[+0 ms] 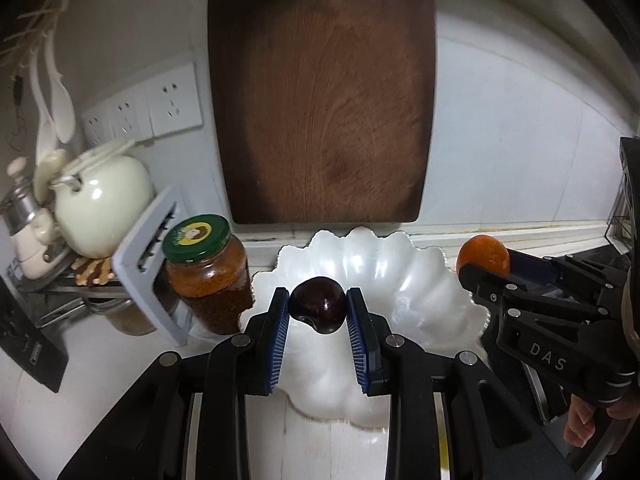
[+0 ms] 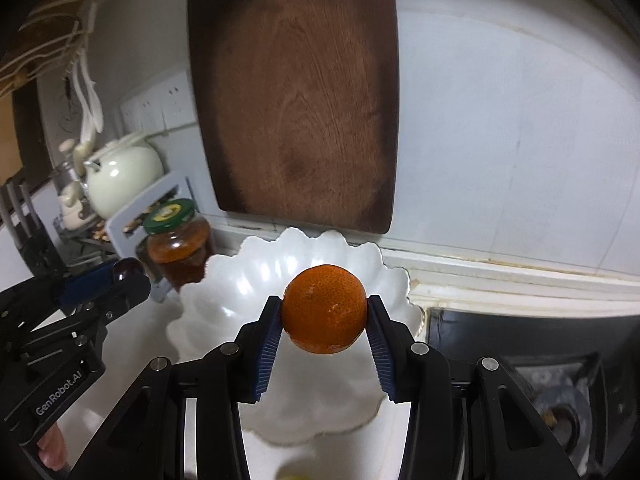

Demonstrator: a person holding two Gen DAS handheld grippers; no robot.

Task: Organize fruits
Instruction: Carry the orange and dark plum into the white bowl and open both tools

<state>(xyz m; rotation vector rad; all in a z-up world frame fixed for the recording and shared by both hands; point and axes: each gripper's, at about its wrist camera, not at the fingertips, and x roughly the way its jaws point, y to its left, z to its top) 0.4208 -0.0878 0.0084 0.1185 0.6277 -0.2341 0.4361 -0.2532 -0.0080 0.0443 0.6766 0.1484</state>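
Note:
My left gripper (image 1: 318,308) is shut on a dark purple plum (image 1: 318,310) and holds it above the white scalloped bowl (image 1: 420,292). My right gripper (image 2: 325,312) is shut on an orange (image 2: 325,308) and holds it above the same bowl (image 2: 248,276). In the left wrist view the right gripper (image 1: 484,264) with the orange (image 1: 482,254) is at the bowl's right rim. In the right wrist view the left gripper (image 2: 128,274) with the plum (image 2: 125,270) is at the bowl's left edge. The bowl's inside looks empty.
A brown wooden cutting board (image 1: 324,92) leans on the wall behind the bowl. A green-lidded jar (image 1: 208,272), a grey grater (image 1: 150,260) and a cream teapot (image 1: 102,204) crowd the left. A black stove (image 2: 532,364) lies to the right.

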